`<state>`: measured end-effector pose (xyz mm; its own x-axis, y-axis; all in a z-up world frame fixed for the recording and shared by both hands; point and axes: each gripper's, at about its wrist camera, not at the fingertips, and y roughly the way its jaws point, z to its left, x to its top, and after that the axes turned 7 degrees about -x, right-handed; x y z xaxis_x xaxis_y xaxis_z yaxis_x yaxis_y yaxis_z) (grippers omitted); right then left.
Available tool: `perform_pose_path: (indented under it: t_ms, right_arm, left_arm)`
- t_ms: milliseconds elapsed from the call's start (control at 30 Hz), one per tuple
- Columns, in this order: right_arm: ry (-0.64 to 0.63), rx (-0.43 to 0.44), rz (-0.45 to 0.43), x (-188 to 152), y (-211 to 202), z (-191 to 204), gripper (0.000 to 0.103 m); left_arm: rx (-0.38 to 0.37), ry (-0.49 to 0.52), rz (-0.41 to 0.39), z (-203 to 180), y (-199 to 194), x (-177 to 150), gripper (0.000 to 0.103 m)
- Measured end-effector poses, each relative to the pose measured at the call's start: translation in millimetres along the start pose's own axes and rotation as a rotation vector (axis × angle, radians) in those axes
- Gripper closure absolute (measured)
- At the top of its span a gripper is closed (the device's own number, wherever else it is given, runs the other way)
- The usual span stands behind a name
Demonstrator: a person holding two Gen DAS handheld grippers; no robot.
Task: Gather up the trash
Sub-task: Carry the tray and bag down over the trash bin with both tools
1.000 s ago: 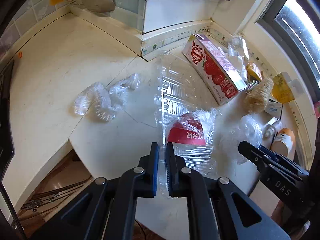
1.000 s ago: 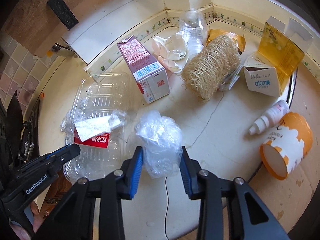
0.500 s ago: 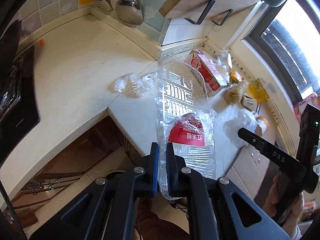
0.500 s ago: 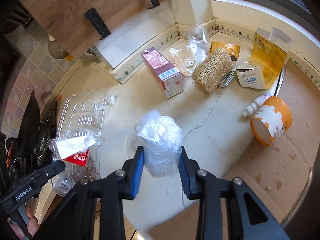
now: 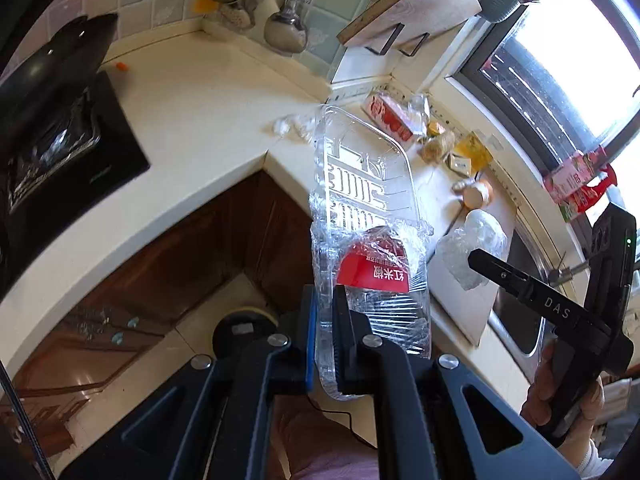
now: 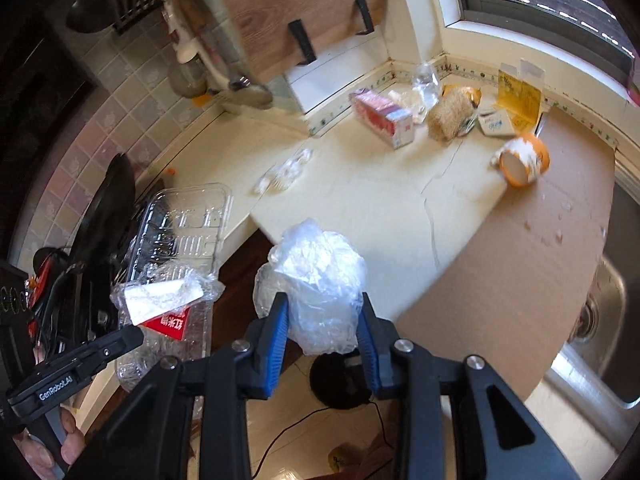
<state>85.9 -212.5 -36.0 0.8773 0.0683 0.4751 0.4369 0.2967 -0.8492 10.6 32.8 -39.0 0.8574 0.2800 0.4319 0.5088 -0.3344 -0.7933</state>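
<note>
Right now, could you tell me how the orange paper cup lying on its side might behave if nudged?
The orange paper cup lies on its side, so it would probably roll, likely in a curve. It looks empty, so probably light, and its paper wall may crush under a firm pinch.

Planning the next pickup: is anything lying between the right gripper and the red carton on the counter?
Nothing lies on the counter between them, but the right gripper is already shut on a crumpled plastic bag; the red carton lies beyond it.

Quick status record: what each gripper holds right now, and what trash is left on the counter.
left gripper: shut on clear plastic tray, held clear of the counter
right gripper: shut on crumpled plastic bag, also off the counter
left on counter: red carton, orange paper cup, yellow box, plastic scraps
</note>
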Motion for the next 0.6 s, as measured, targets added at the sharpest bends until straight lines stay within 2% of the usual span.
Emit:
perform_pose_path:
  t_ms: [133, 333, 500, 600]
  right_arm:
    - [-0.031, -0.005, 0.038, -47.7, -2.6, 25.4, 0.071]
    - [-0.041, -0.015, 0.152, -103.1, 27.9, 46.0, 0.071]
    - [-0.045, -0.035, 0.256, -138.1, 68.1, 49.8, 0.071]
    - [-0.049, -0.057, 0.308, -157.5, 100.5, 44.7, 0.071]
  left_arm:
    - [-0.01, -0.023, 0.032, 23.0, -9.0, -41.7, 0.098]
    - [0.002, -0.048, 0.115, 52.7, 5.1, -92.0, 0.098]
    - [0.017, -0.107, 0.19, 82.8, 35.0, -125.8, 0.098]
    - [0.032, -0.152, 0.256, 102.9, 71.6, -144.9, 0.098]
